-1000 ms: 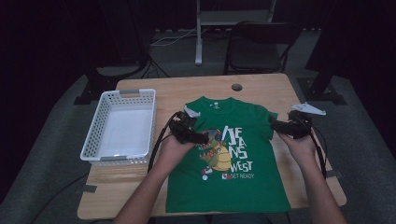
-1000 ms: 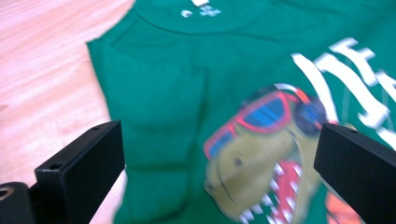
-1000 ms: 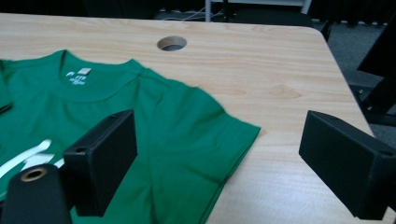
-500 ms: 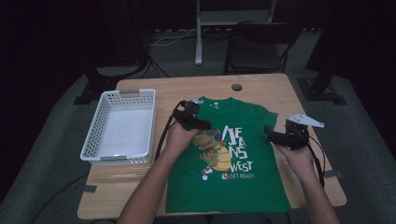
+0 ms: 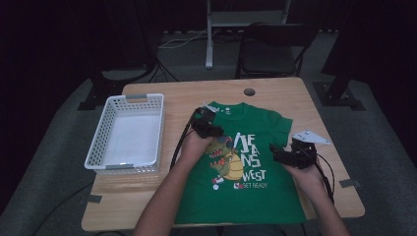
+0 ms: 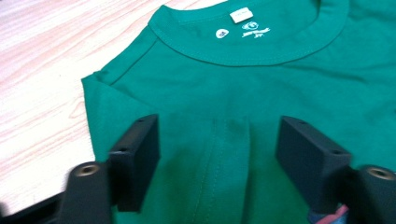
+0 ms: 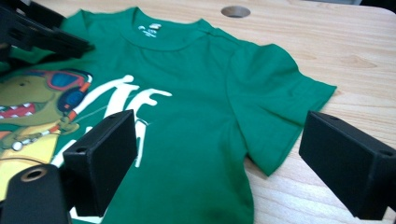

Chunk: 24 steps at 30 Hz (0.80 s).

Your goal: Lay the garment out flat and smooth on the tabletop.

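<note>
A green T-shirt [image 5: 255, 162] with a dinosaur print lies flat, front up, on the wooden table [image 5: 196, 93]. My left gripper [image 5: 206, 123] sits low over the shirt's left shoulder, just below the collar [image 6: 243, 51]. Its jaws have just been closing and stand on either side of a small raised ridge of fabric [image 6: 231, 135], with gaps still showing, so the left gripper [image 6: 217, 154] is open. My right gripper [image 5: 278, 153] hovers open over the shirt's right side, and this right gripper [image 7: 224, 158] frames the body cloth beside the right sleeve [image 7: 280, 98].
A white slotted basket [image 5: 125, 132] stands on the table's left part. A round cable hole [image 5: 249, 92] sits near the far edge. A dark chair [image 5: 275, 44] and a metal stand [image 5: 209, 34] are behind the table. Bare wood shows right of the sleeve.
The left gripper has shifted a little toward the collar. The right gripper has come back toward me and inward, from the sleeve to the shirt's right side.
</note>
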Motion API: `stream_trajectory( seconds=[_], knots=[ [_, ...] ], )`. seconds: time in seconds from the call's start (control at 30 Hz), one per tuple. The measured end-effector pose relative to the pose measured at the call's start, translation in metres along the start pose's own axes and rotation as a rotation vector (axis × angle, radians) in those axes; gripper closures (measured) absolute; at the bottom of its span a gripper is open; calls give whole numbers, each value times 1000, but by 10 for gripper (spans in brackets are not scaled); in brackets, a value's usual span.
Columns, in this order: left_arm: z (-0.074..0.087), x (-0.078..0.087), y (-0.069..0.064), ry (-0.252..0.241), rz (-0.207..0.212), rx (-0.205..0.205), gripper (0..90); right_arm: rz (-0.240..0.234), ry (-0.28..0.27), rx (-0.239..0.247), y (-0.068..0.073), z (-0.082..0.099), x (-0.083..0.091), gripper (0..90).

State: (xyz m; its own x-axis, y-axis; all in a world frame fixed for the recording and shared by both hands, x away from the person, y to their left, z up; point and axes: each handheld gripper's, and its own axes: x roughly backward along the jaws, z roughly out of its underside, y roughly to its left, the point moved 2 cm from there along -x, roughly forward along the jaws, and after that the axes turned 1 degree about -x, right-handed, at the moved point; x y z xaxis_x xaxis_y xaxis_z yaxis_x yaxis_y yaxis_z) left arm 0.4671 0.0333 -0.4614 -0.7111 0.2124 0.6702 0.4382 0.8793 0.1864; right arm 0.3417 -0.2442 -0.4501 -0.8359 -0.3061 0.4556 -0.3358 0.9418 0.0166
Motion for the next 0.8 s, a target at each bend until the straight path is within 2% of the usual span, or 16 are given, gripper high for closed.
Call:
stream_trajectory(
  seconds=[0.1, 0.13, 0.2, 0.27, 0.37, 0.47, 0.53, 0.67, 0.8],
  knots=[
    [1, -1, -1, 7, -10, -16, 439, -3, -1, -6, 0, 1, 0, 110],
    [1, -2, -1, 11, -6, -20, 490, -4, -2, -6, 0, 2, 0, 110],
    [2, -2, -2, 16, -2, -30, 519, -10, 2, -8, 1, 3, 0, 110],
    [2, -2, -2, 13, 15, -31, 596, -10, 7, -1, 3, 4, -1, 110],
    [2, -2, -4, 9, 27, -57, 718, -5, 23, 12, 6, 7, -4, 110],
    [2, -1, -6, 3, 24, -78, 837, -9, 26, 12, 7, 9, -5, 110],
    [2, -1, -5, 3, 16, -82, 882, -8, 27, 8, 8, 10, -6, 110],
    [1, 4, -4, -22, 11, -83, 889, -10, 23, 10, 8, 9, -6, 110],
    [-4, 15, 0, -60, -18, -66, 889, -5, 31, 10, 8, 10, -7, 110]
  ],
)
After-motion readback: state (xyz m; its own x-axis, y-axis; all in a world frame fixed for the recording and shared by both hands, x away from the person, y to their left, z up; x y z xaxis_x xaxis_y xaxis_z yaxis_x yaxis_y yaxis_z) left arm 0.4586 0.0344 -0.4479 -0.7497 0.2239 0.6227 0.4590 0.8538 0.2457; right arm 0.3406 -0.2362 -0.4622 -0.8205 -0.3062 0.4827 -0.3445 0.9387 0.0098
